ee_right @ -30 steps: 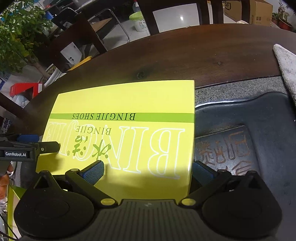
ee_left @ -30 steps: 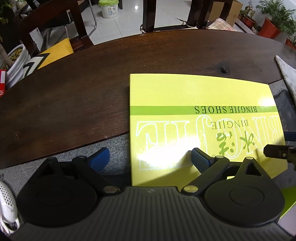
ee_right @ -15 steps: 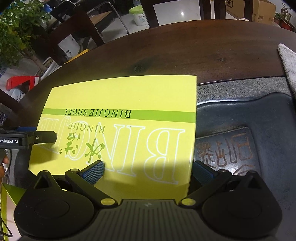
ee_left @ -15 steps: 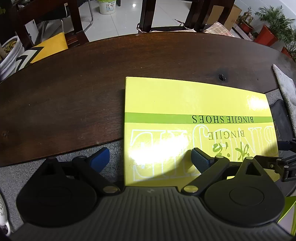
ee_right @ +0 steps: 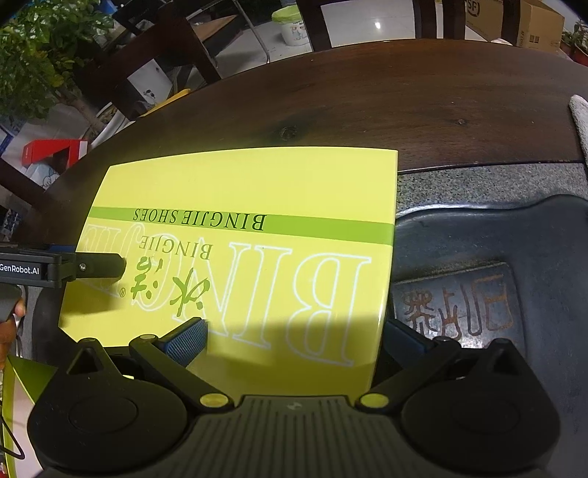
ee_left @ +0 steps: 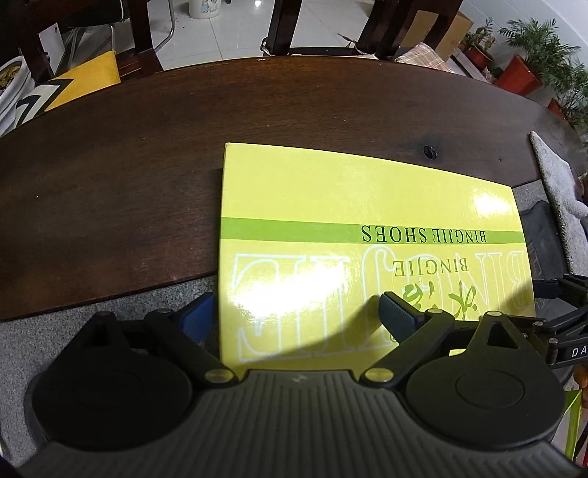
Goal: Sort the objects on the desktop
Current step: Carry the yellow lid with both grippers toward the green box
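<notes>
A yellow-green shoe box lid (ee_left: 367, 198) printed BINGJIE SHOES lies flat, half on the dark wooden table (ee_left: 128, 176). My left gripper (ee_left: 296, 312) straddles the lid's left edge. One blue pad sits just outside the edge and the other hovers over the print. Its jaws are closing slightly, and no pad visibly presses the lid. My right gripper (ee_right: 294, 336) straddles the lid (ee_right: 257, 184) at its right edge, wide open, with one pad over the print and one beyond the edge. Each gripper's finger shows in the other's view, the left one's (ee_right: 99, 266) and the right one's (ee_left: 551, 290).
A dark moulded tray (ee_right: 496, 257) with raised characters lies right of the lid on the grey stone inlay (ee_right: 459, 187). A grey cloth (ee_left: 558, 191) lies at the far right. A yellow-green box part (ee_right: 25, 378) shows below the lid. Chairs (ee_left: 323, 25) and potted plants (ee_left: 540, 51) stand beyond the table.
The lid sits a little further left and nearer in the left wrist view. A white perforated object at that view's lower left has left the frame. Both grippers still straddle the lid's edges.
</notes>
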